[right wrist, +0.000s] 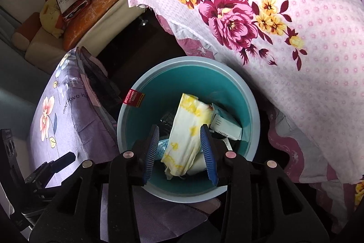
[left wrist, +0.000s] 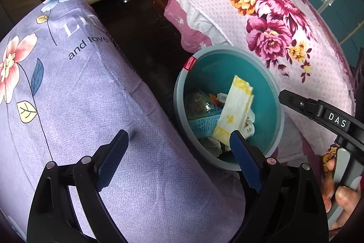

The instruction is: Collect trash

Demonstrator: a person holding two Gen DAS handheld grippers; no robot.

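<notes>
The right gripper hangs over the mouth of the teal bin, jaws spread with nothing pinched, which suits a release point above the container wedged between the lilac cushion and the pink floral bedspread. The yellow-and-white wrapper lies inside the bin atop a carton and other litter, seen through the gap between those jaws but below them. The left gripper hovers over the cushion beside the bin, jaws spread wide and empty.
</notes>
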